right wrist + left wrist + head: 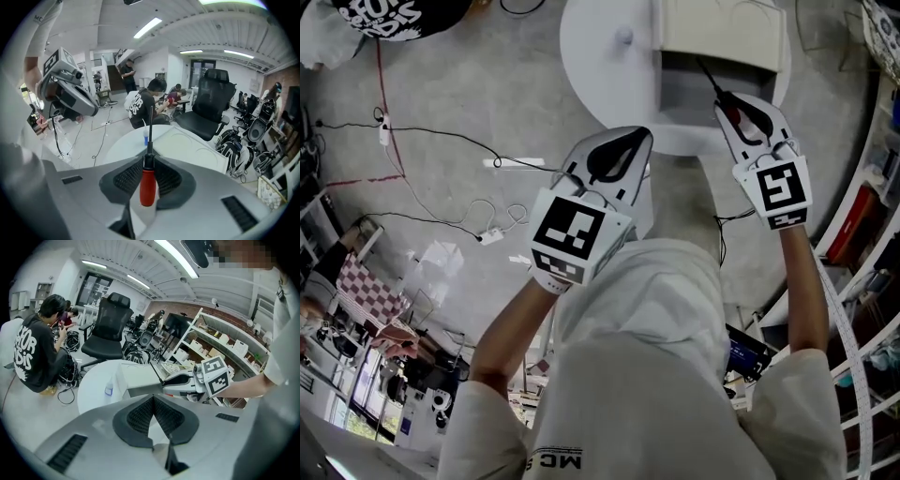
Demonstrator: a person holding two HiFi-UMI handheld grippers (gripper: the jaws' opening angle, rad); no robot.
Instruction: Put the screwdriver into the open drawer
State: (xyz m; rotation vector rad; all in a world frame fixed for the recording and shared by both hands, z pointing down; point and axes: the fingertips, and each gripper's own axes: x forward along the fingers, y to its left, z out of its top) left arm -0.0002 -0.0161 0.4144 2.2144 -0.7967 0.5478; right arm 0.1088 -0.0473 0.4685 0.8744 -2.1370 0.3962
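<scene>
A screwdriver (147, 183) with a red handle and a black shaft is clamped in my right gripper (149, 161), with the shaft pointing straight out ahead. In the head view this right gripper (734, 112) hangs at the right front edge of the open drawer (689, 94), and the screwdriver (713, 83) tip reaches over the grey drawer interior. The drawer belongs to a white drawer unit (722, 33) on a round white table (600, 56). My left gripper (623, 150) is shut and empty, held to the left below the table's near edge. Its jaws meet in the left gripper view, left gripper (153, 401).
A small bottle with a blue base (108, 389) stands on the table left of the drawer unit (136, 376). Cables and a power strip (490, 235) lie on the grey floor. A person in black (40, 348) crouches beyond the table beside an office chair (108, 329). Shelving (872, 187) stands at right.
</scene>
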